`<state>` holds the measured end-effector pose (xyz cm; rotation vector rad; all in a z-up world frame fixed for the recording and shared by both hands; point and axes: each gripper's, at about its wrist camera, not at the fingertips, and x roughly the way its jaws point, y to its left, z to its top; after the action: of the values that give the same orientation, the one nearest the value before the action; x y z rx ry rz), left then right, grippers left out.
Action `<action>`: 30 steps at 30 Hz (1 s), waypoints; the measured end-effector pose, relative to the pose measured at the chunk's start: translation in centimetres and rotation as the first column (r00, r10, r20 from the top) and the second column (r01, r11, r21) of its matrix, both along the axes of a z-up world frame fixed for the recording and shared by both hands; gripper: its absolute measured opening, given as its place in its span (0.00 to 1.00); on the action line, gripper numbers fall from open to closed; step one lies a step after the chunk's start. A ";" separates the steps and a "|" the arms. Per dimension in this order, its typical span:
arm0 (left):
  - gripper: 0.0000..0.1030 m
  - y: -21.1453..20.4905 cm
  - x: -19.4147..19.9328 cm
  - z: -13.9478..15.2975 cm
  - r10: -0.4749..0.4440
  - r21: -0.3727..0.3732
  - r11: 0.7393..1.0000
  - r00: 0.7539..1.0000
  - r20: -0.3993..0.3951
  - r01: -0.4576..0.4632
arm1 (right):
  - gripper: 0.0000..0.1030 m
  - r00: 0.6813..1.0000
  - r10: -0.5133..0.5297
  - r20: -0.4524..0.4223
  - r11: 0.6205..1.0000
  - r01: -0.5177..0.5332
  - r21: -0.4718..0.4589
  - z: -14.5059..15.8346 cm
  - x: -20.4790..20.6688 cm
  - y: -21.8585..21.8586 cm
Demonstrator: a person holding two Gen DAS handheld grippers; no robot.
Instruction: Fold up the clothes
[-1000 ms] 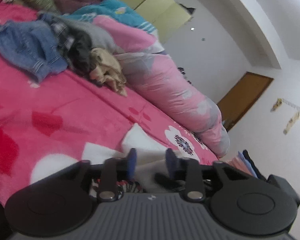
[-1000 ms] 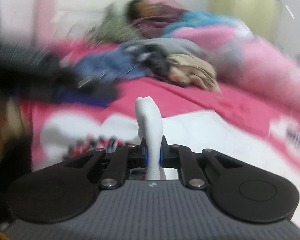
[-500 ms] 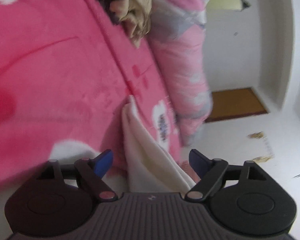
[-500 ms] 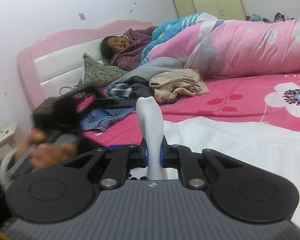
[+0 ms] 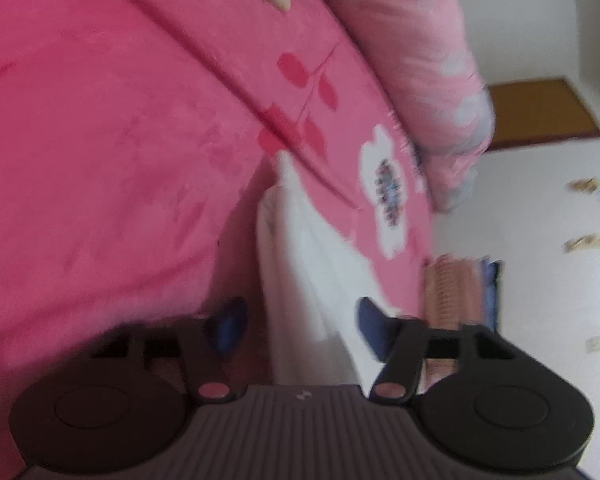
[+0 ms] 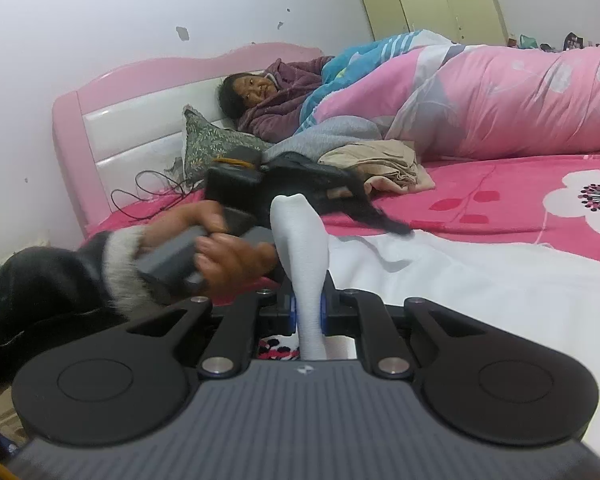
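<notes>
Your right gripper stays clenched on a bunched fold of the white knitted garment; the pinched cloth stands up between its blue pads as a white column, and this grip has not altered over the last second. The rest of the garment lies spread across the pink floral plush bedspread, running off toward the right of that view.

The change is on your left side. Your left gripper has swung across the bed: a second ago it looked toward the heap of unfolded clothes near the pillow; now it points down along a raised edge of the white garment. Its jaws sprang wide half a second ago and are now closing, with that white edge between the blue pads. The picture is blurred; a gap appears on each side of the cloth, so I judge the hold not yet made.

In the right wrist view, your left hand carries that gripper just beside the held column.

Assessment: one end is secured and the second is being taken. Once both are gripped the garment can be lifted and squared for its first fold. Risk: catching a single layer only.
</notes>
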<state>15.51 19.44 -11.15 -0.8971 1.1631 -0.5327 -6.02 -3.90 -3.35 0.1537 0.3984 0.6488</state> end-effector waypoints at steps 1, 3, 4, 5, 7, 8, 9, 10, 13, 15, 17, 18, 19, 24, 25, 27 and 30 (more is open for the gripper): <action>0.30 -0.4 0.3 -0.1 -0.005 0.014 1.000 1.000 0.000 0.005 | 0.08 1.000 0.001 0.003 1.000 -0.001 0.003 0.0 -0.1 -0.1; 0.14 -0.9 0.3 0.1 0.000 0.023 1.000 1.000 0.009 0.000 | 0.08 1.000 0.003 0.003 1.000 -0.003 0.007 -0.2 0.0 -0.3; 0.13 -1.2 0.4 0.2 0.002 0.028 1.000 1.000 0.014 -0.002 | 0.08 1.000 0.002 0.000 1.000 -0.002 0.007 -0.3 0.1 -0.4; 0.12 -1.5 0.4 0.2 0.004 0.032 0.999 1.000 0.018 -0.005 | 0.08 1.000 0.000 0.000 1.000 0.000 0.006 -0.3 0.1 -0.5; 0.10 -2.0 0.4 0.6 0.010 0.045 0.999 1.000 0.030 -0.011 | 0.08 1.000 -0.009 0.008 1.000 0.009 0.014 -0.2 0.1 -1.0; 0.10 -2.1 0.3 1.2 0.014 0.056 0.998 0.999 0.042 -0.016 | 0.08 1.000 -0.013 0.012 1.000 0.013 0.021 -0.1 0.0 -1.2; 0.10 -2.3 0.0 2.0 0.016 0.067 0.998 0.998 0.058 -0.020 | 0.08 1.000 -0.019 0.018 0.999 0.019 0.030 0.0 -0.1 -1.6; 0.10 -2.4 -0.3 2.7 0.019 0.078 0.997 0.997 0.073 -0.025 | 0.08 0.999 -0.024 0.022 0.999 0.023 0.035 0.0 -0.3 -1.8; 0.10 -3.8 -1.0 5.4 0.007 0.108 0.994 0.991 0.133 -0.021 | 0.08 0.998 -0.040 0.042 0.998 0.037 0.058 0.2 -1.1 -2.8; 0.10 -5.4 -1.5 7.1 -0.015 0.130 0.992 0.985 0.173 -0.007 | 0.08 0.997 -0.052 0.060 0.996 0.048 0.072 0.4 -1.8 -3.6; 0.09 -7.1 -2.0 8.7 -0.037 0.158 0.987 0.978 0.204 0.005 | 0.08 0.995 -0.072 0.075 0.994 0.066 0.087 0.7 -2.6 -4.7; 0.09 -8.1 -2.3 9.5 -0.049 0.174 0.985 0.975 0.218 0.010 | 0.08 0.993 -0.082 0.082 0.993 0.074 0.096 0.8 -3.0 -5.3; 0.09 -9.2 -2.5 10.2 -0.060 0.190 0.982 0.971 0.233 0.015 | 0.08 0.992 -0.096 0.083 0.990 0.086 0.114 0.8 -3.4 -6.0; 0.09 -15.2 -4.0 13.7 -0.132 0.269 0.962 0.948 0.291 0.052 | 0.08 0.980 -0.172 0.102 0.969 0.150 0.196 1.1 -5.5 -10.2; 0.09 -16.6 -4.2 14.3 -0.151 0.284 0.957 0.942 0.300 0.062 | 0.08 0.976 -0.189 0.108 0.964 0.163 0.210 1.1 -6.0 -11.1; 0.09 -19.9 -4.8 15.4 -0.198 0.316 0.944 0.928 0.316 0.094 | 0.08 0.968 -0.222 0.121 0.953 0.188 0.239 1.0 -7.0 -13.0; 0.09 -25.1 -5.6 16.0 -0.264 0.344 0.927 0.909 0.323 0.147 | 0.08 0.951 -0.277 0.134 0.936 0.235 0.262 0.8 -8.8 -15.8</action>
<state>9.95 -5.70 4.86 -0.3774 0.9685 -0.6365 -14.78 -19.71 -2.52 0.3763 0.1287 0.4450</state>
